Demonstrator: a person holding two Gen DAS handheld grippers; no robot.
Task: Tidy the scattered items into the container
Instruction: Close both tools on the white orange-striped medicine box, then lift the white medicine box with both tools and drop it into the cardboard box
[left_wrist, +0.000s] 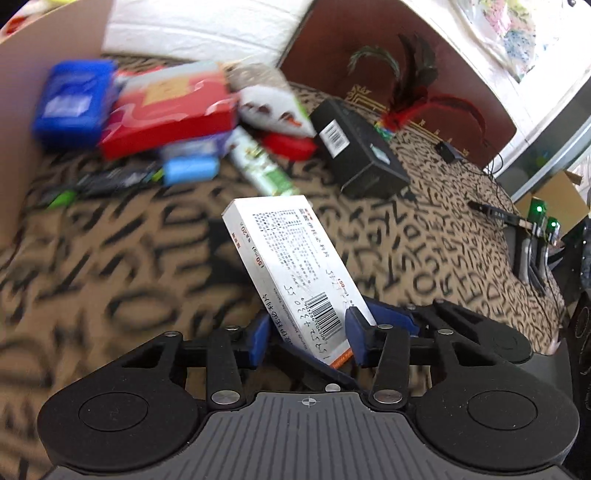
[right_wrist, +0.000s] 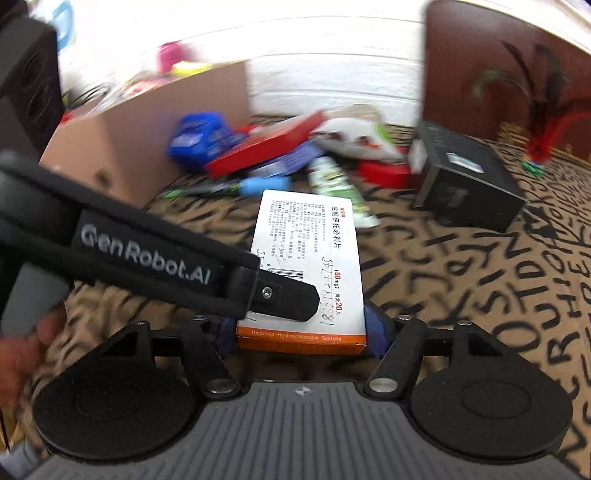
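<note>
Both grippers, left (left_wrist: 308, 332) and right (right_wrist: 301, 332), clamped on one white tablet box (left_wrist: 291, 266), lifted near the cardboard container (right_wrist: 122, 147). Box not yet inside; pile (left_wrist: 177, 122) beside container still scattered.

Both views are bright with daylight, and the white wall (left_wrist: 199, 33) along the top of each frame is blown out to near pure white, worst at the upper middle of the right wrist view. Motion blur smears the left half of both pictures: the pile of packets (left_wrist: 155, 114) at upper left and the patterned cloth (left_wrist: 92, 277) below it are streaked, while the white medicine box (left_wrist: 295, 266) in the centre stays sharp enough to read its print. The box throws a soft dark shadow to its left. Fisheye bending curves the edges strongly, and the corners darken.
</note>
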